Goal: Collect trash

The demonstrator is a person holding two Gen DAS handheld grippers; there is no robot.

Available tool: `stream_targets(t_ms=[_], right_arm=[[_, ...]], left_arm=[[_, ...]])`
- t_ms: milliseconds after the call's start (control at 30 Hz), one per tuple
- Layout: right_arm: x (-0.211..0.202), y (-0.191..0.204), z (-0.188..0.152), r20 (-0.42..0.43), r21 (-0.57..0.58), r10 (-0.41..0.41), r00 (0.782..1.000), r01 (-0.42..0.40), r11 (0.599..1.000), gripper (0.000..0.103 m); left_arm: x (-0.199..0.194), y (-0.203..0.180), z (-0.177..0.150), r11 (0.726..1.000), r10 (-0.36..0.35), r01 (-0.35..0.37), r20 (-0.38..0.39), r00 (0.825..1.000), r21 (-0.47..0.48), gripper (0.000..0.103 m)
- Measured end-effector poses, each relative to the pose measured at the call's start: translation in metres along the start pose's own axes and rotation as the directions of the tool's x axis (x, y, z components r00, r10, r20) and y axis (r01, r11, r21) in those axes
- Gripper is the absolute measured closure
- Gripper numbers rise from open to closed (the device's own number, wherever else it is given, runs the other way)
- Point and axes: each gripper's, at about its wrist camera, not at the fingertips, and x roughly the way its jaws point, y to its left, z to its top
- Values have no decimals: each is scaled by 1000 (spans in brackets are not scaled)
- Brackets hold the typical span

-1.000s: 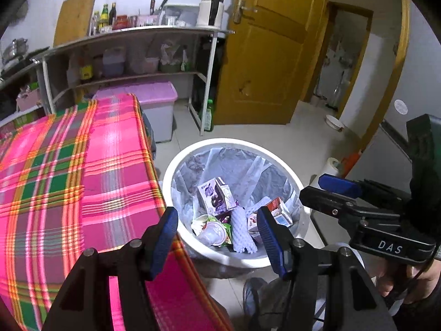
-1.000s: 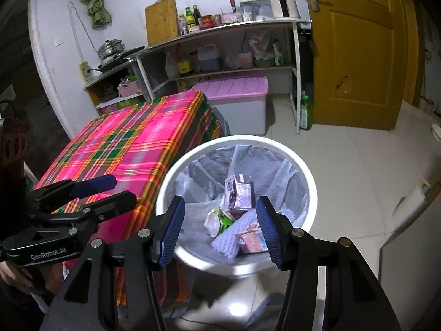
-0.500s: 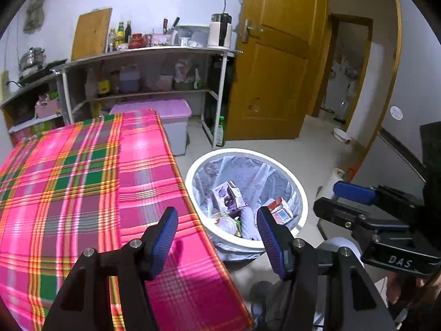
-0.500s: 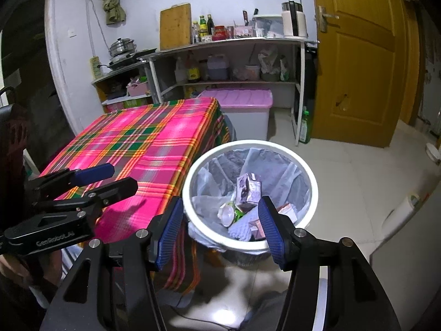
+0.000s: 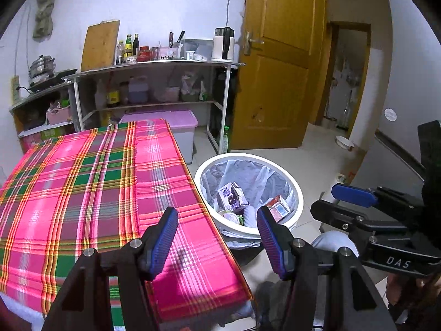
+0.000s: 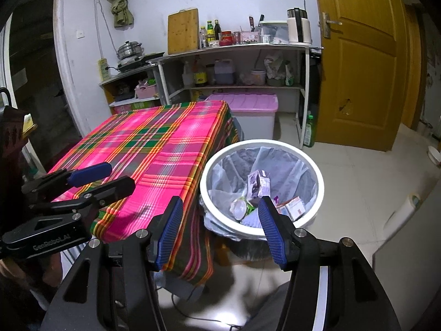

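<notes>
Left wrist view: the left hand-held gripper [image 5: 216,227] is spread wide with nothing between its 2 blue pads. Its left finger sits over the near right corner of the desk [image 5: 82,182], which is covered by a pink, green and orange plaid cloth. Its right finger sits over the near rim of the white trash bin [image 5: 292,187]. The bin stands on the floor just beside the right edge of the desk, ahead of the gripper and slightly to its right. The bin carries a translucent liner and holds the trash: a purple carton [image 5: 232,195], a red-and-white box [image 5: 279,206] near the right wall, and a round cup lid [image 5: 230,216] near the front. The right hand-held gripper [image 5: 341,201] appears at the right edge, beside the bin; its 2 fingers stand apart and hold nothing.

Right wrist view: the right hand-held gripper [image 6: 220,219] is spread wide and empty. The trash bin [image 6: 317,171] lies ahead of it, with the right finger tip over the near rim and the left finger tip over the hanging edge of the desk [image 6: 154,143] cloth. The purple carton [image 6: 257,183] leans near the middle of the bin, the cup lid [image 6: 238,207] lies at front left, and the red-and-white box [image 6: 292,207] at front right. The left hand-held gripper [image 6: 102,178] appears at the left, over the near corner of the desk, its fingers apart and empty.
</notes>
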Motion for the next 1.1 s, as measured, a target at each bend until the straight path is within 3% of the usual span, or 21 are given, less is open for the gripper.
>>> stream_targets(t_ms=[1100], right_arm=[[0,2,-2,-8,-4,3,1000,-3,1000,45]], left_arm=[[-3,1,-1,1000,8,-8,-7,1000,-8,44]])
